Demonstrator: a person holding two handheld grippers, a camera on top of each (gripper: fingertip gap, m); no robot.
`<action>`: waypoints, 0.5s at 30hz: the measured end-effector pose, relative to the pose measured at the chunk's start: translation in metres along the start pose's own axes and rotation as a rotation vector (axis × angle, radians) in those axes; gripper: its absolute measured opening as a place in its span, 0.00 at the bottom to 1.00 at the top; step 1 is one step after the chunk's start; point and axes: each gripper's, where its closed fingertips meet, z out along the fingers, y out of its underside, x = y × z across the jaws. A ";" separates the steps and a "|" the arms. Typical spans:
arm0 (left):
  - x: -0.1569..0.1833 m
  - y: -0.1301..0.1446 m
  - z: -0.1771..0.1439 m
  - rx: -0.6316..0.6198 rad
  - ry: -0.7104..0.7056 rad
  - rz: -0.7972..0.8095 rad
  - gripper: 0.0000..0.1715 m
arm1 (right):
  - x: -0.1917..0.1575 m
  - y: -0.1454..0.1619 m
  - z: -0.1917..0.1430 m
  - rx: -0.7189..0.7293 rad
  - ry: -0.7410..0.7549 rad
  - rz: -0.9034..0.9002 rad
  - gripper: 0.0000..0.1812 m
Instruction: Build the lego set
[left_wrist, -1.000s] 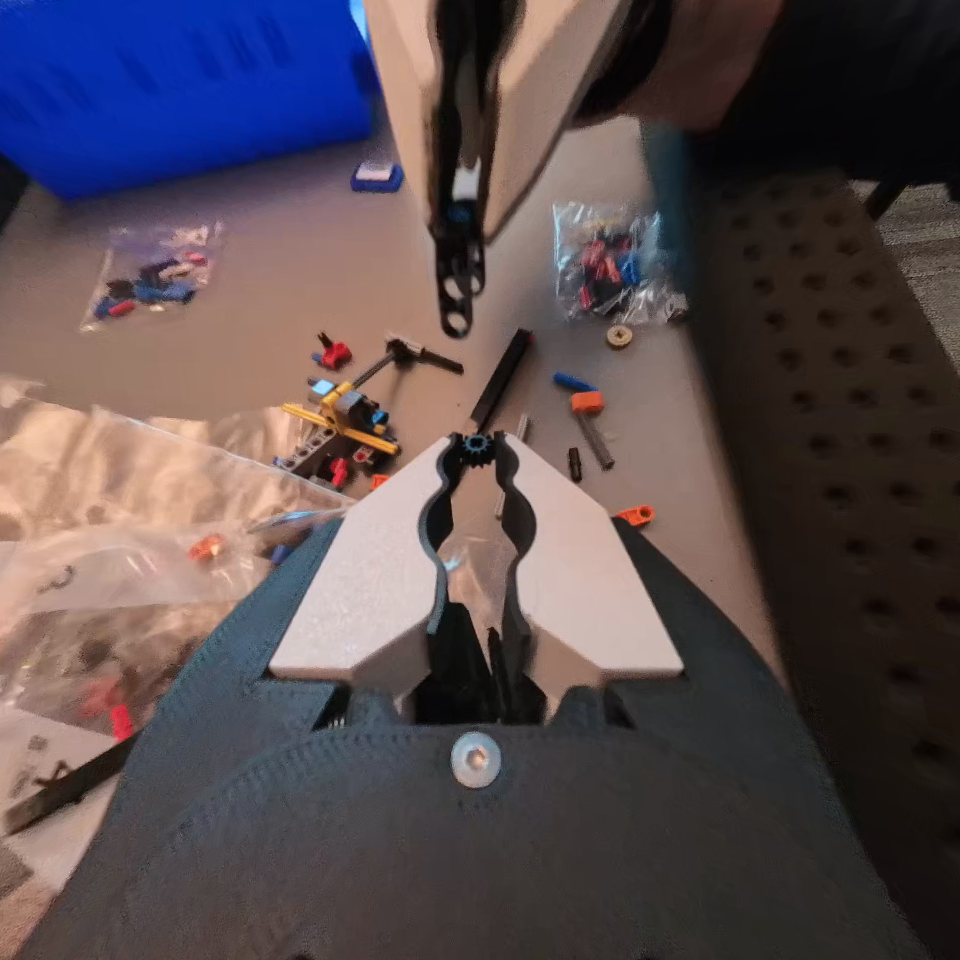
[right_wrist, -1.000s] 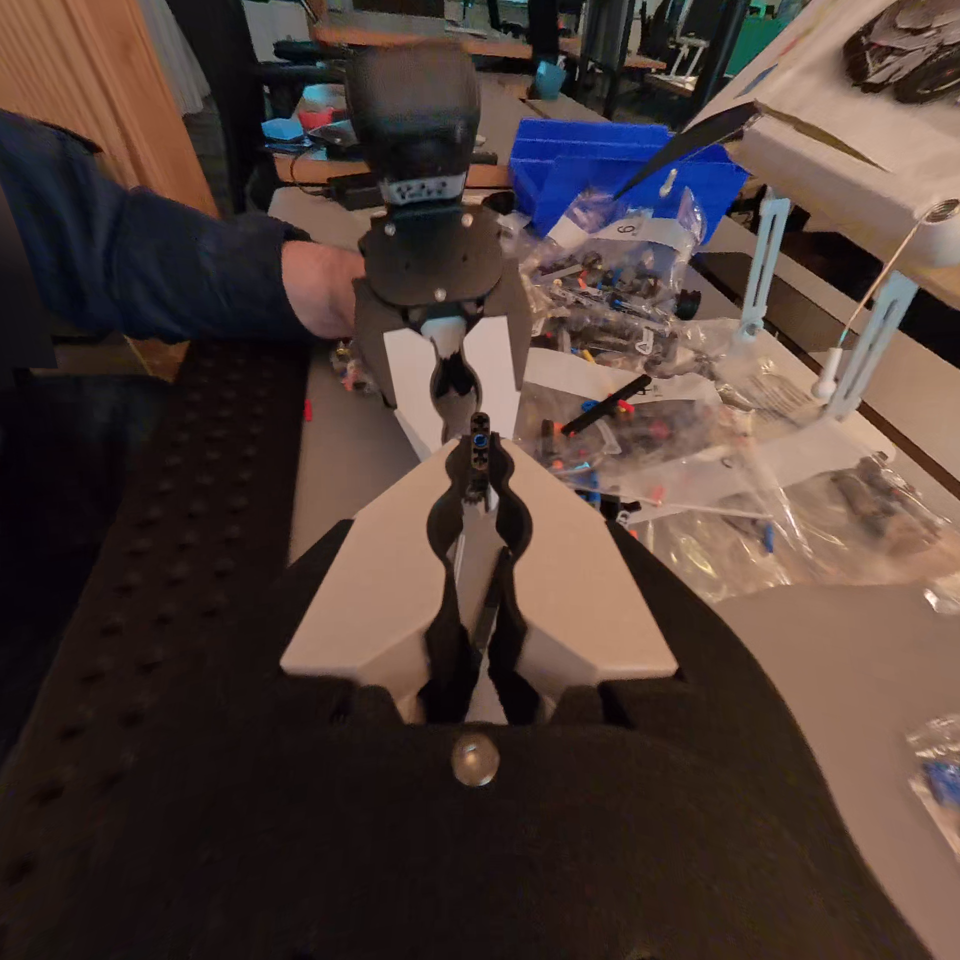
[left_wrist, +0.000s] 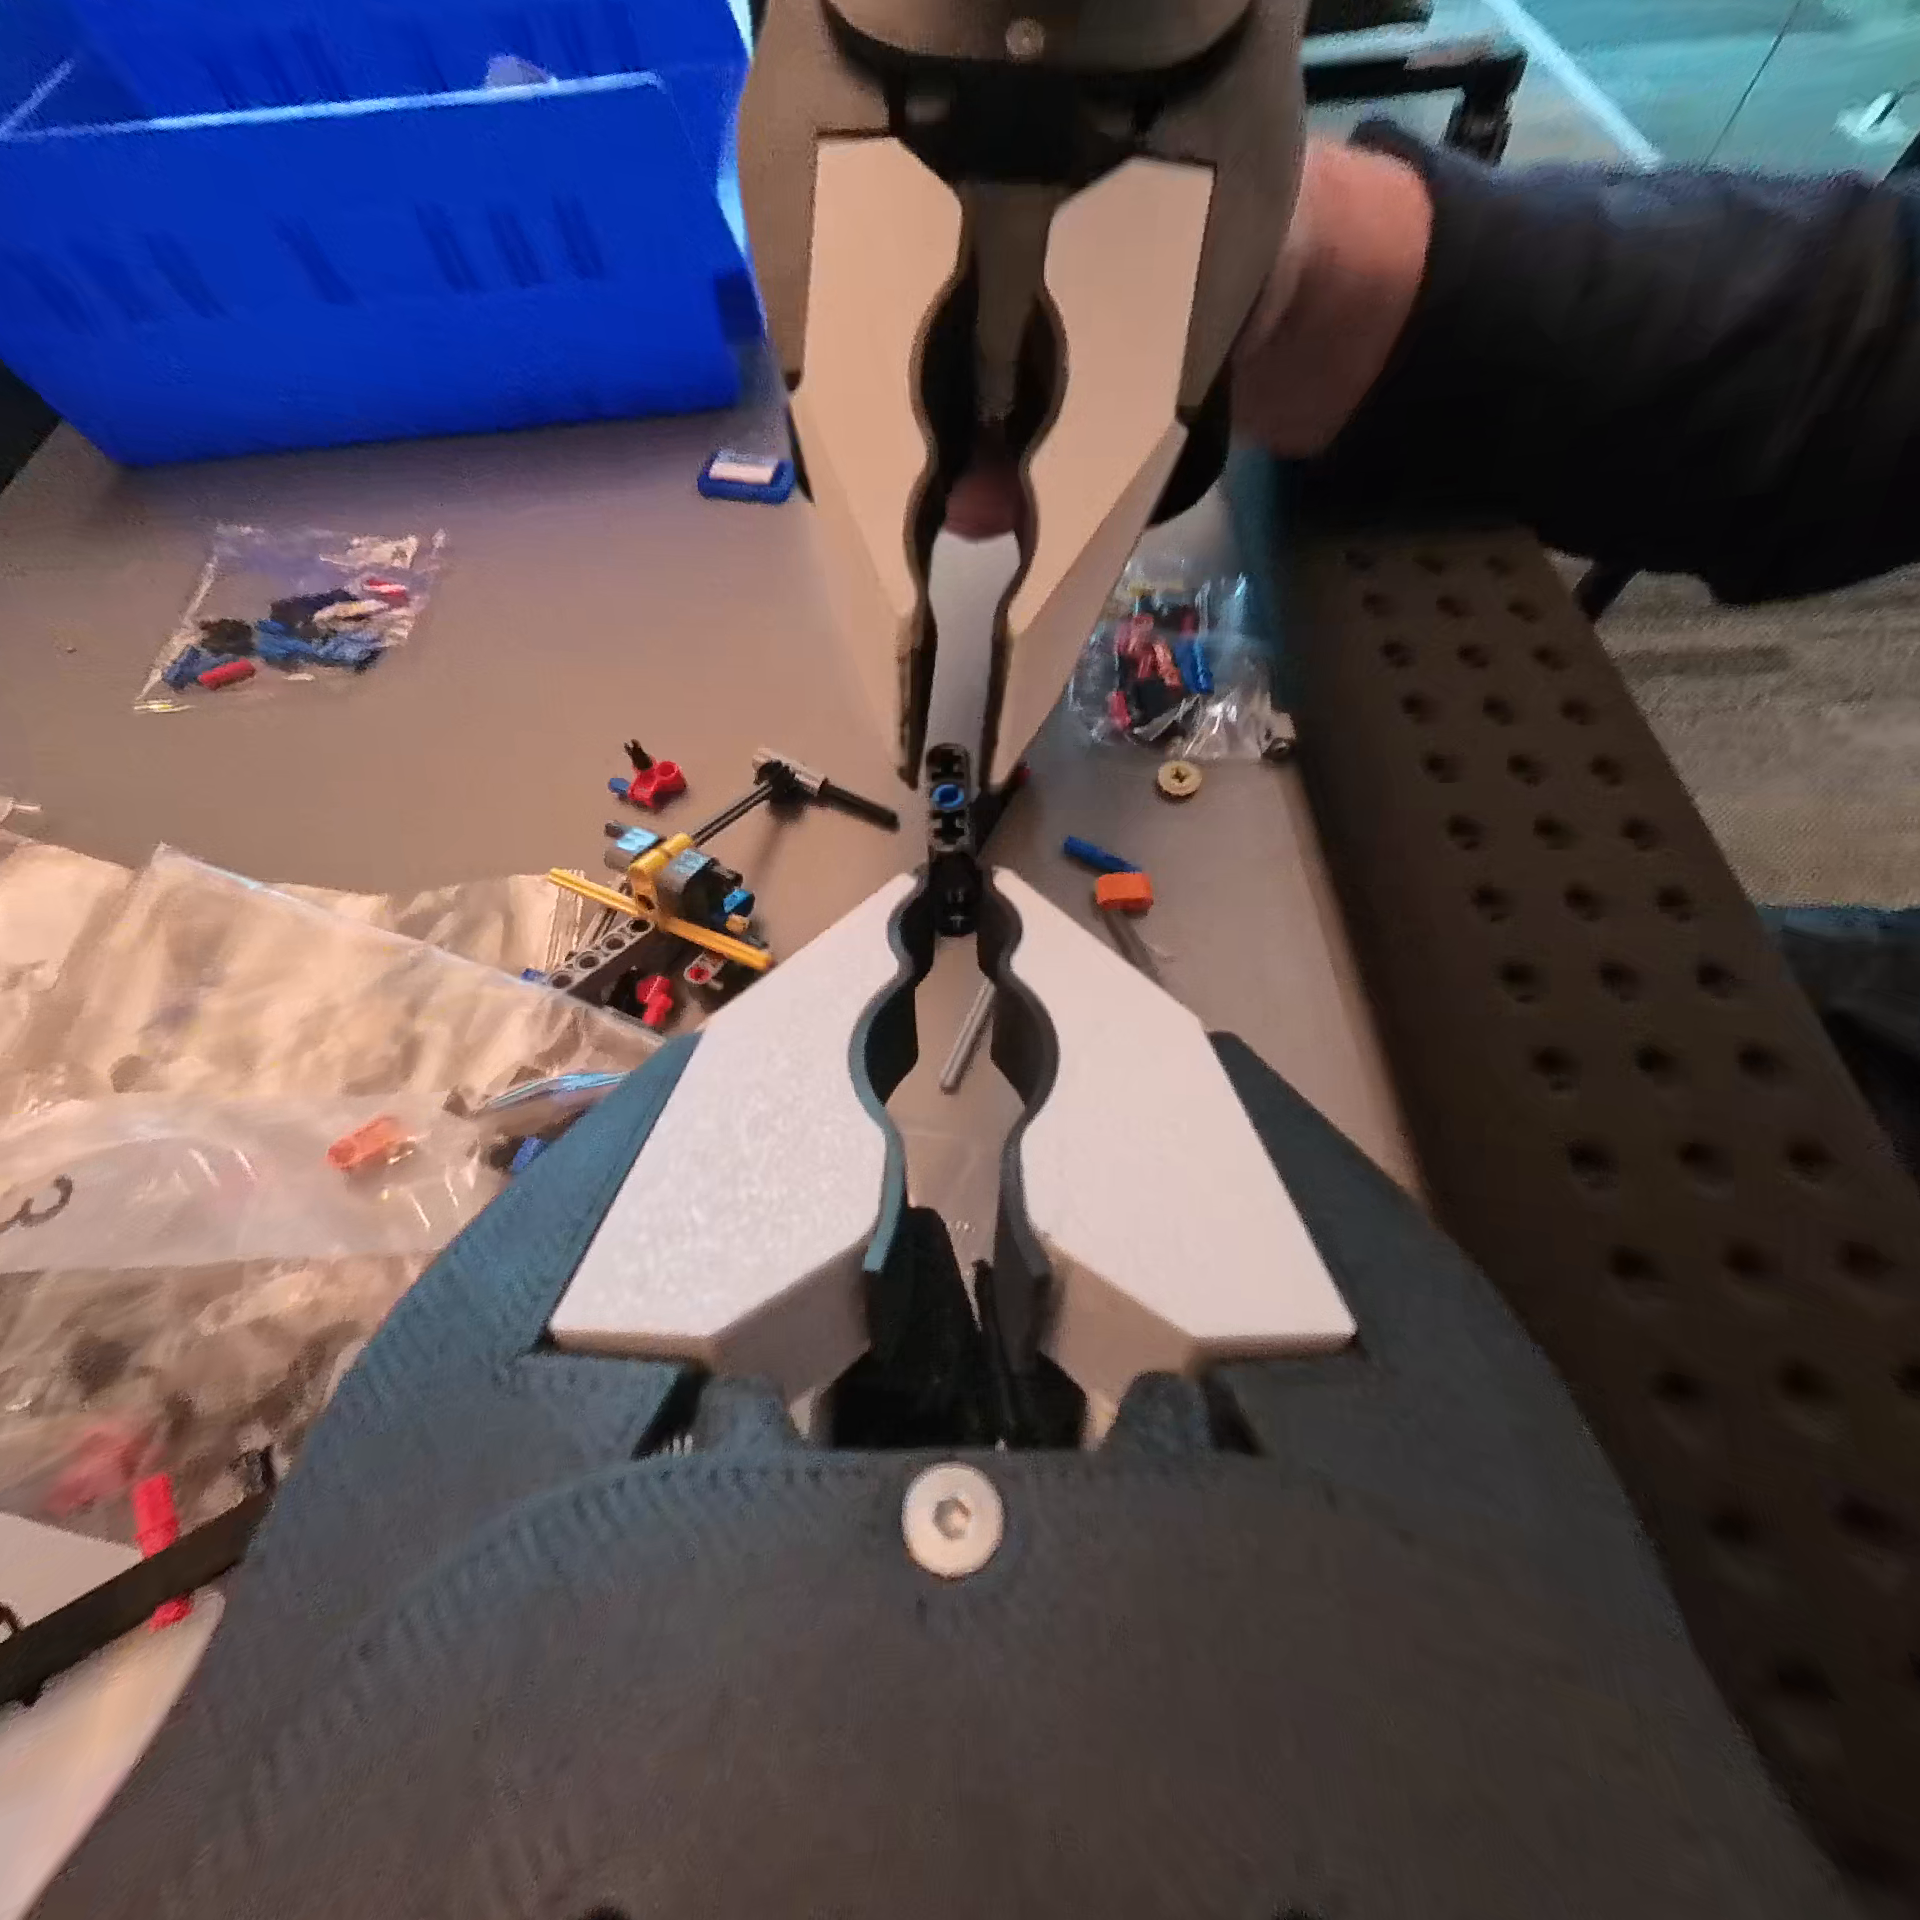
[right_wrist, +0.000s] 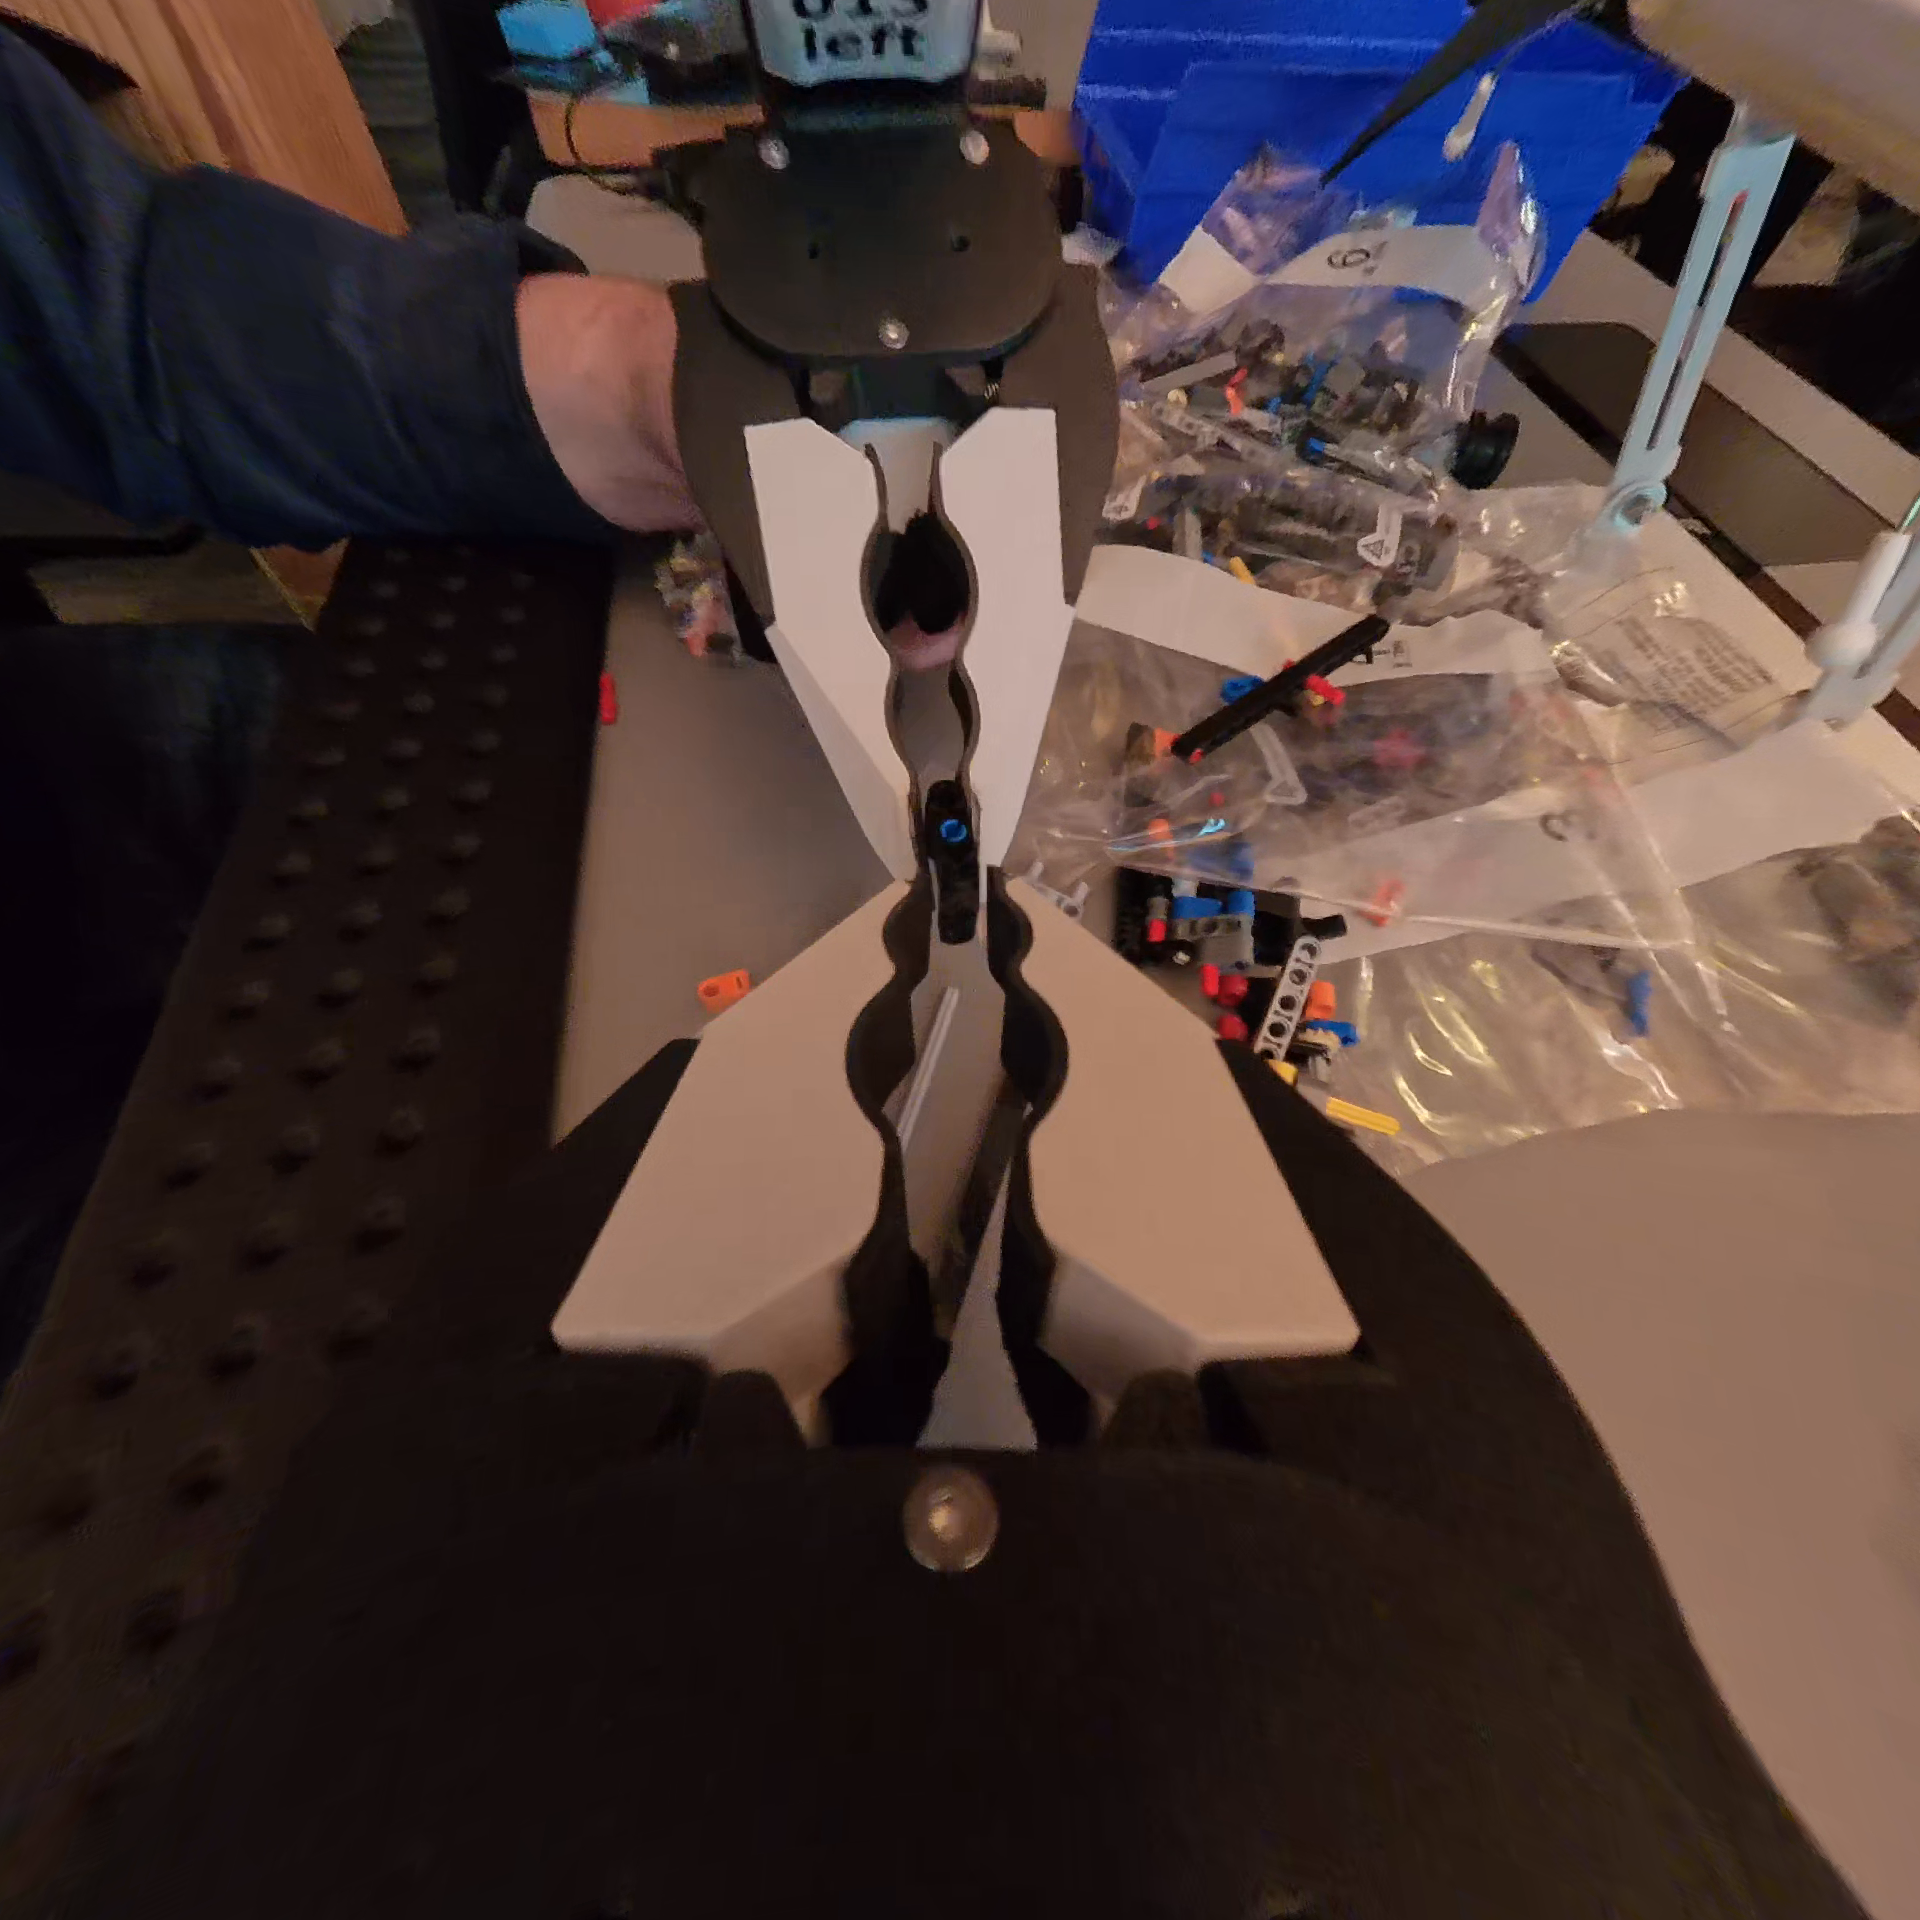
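Note:
My right gripper (right_wrist: 953, 902) is shut on the lower end of a short black beam (right_wrist: 951, 883) with a blue pin in one hole. The beam stands up between the two sets of tips. My left gripper (left_wrist: 952, 902) is shut on a small black piece, seemingly the gear, though it is hard to tell from the beam's end. The two grippers meet tip to tip above the grey table. In the left wrist view the beam (left_wrist: 948, 821) rises from my left tips to the right gripper (left_wrist: 951, 753). In the right wrist view the left gripper (right_wrist: 951, 857) faces me.
A yellow and black part-built model (left_wrist: 665, 914) and loose pieces lie left of the tips. Bags of parts (left_wrist: 291, 613) (right_wrist: 1299, 416), a blue bin (left_wrist: 364, 260), a dark perforated mat (left_wrist: 1610, 935) and a white stand (right_wrist: 1683, 312) surround the spot. Both grippers' tips are close together, under 4 cm apart.
The two grippers have come together, from apart to tip to tip. The right gripper has swung round to face the left one, and the beam now touches the left tips.

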 end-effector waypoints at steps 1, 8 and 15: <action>0.002 -0.004 -0.001 0.025 0.017 -0.011 0.04 | -0.002 -0.002 0.001 0.010 -0.011 0.009 0.05; 0.005 -0.010 -0.003 0.066 0.034 0.010 0.04 | -0.005 -0.006 0.004 0.015 -0.023 0.009 0.03; 0.001 -0.013 -0.009 0.061 -0.014 0.067 0.09 | -0.007 0.005 0.004 -0.085 -0.001 -0.036 0.03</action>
